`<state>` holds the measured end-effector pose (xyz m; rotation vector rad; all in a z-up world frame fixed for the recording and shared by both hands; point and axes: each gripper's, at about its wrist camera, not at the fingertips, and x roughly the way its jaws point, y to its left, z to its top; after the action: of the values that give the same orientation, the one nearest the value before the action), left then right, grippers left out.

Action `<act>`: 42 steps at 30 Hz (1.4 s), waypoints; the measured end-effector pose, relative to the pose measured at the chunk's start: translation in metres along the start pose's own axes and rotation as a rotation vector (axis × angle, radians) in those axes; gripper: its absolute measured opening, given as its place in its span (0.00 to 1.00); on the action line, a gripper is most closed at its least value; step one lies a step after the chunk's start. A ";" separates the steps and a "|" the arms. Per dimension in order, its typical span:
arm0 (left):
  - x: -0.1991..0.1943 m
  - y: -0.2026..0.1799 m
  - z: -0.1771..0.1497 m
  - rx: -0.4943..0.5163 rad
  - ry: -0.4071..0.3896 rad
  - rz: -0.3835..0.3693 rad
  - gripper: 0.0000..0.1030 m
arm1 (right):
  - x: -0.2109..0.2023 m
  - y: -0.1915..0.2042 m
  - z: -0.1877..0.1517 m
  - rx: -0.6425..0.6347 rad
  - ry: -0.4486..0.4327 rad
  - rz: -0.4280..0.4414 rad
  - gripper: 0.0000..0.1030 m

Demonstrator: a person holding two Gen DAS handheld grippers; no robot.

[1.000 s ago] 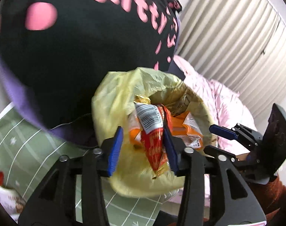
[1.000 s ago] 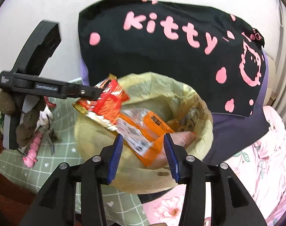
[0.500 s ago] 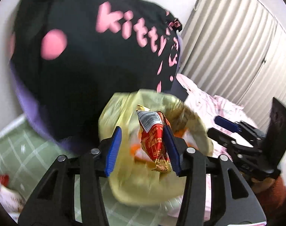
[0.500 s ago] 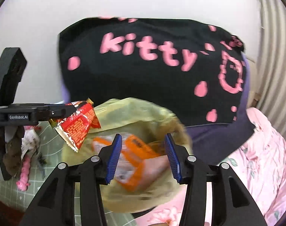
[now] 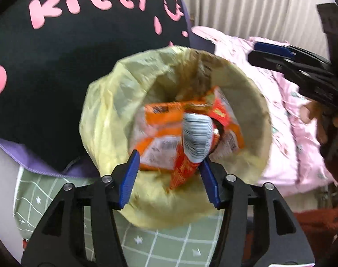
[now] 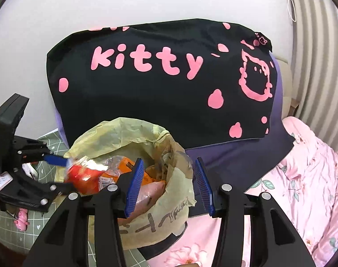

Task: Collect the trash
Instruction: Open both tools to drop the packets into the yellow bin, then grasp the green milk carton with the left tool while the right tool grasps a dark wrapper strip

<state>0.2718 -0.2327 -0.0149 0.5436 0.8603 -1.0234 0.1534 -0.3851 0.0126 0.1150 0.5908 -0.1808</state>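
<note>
A bin lined with a yellow bag (image 5: 115, 102) stands on the bed; it also shows in the right wrist view (image 6: 133, 133). Orange wrappers (image 5: 160, 129) lie inside it. My left gripper (image 5: 169, 175) is open right over the bin's near rim. A red wrapper with a barcode (image 5: 191, 146) sits blurred between its jaws, leaning on the right blue pad (image 5: 209, 182). In the right wrist view the left gripper (image 6: 57, 171) is at the bin's left with the red wrapper (image 6: 82, 178) blurred. My right gripper (image 6: 166, 184) is open and empty just above the bin's near right rim.
A black pillow with pink "kitty" lettering (image 6: 160, 84) leans on the wall behind the bin. A pink floral quilt (image 6: 306, 178) lies to the right, a green checked sheet (image 5: 160, 244) below. White blinds (image 5: 246, 6) at the back. A small pink toy (image 6: 22, 220) lies at left.
My left gripper swung over the bin mouth and opened wider; the red wrapper has tipped down into the bin. My right gripper has backed off to the right.
</note>
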 end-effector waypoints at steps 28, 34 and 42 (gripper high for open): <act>-0.090 0.070 -0.042 -0.430 -0.304 0.083 0.56 | -0.006 0.031 0.013 0.009 -0.058 0.057 0.52; -0.162 0.113 -0.144 -0.617 -0.395 0.321 0.57 | 0.009 0.082 0.018 -0.006 -0.038 0.269 0.55; -0.188 0.152 -0.280 -0.893 -0.302 0.353 0.63 | 0.031 0.191 0.002 -0.204 0.061 0.394 0.55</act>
<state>0.2614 0.1375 -0.0181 -0.2158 0.8169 -0.3120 0.2189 -0.2025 0.0073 0.0377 0.6321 0.2658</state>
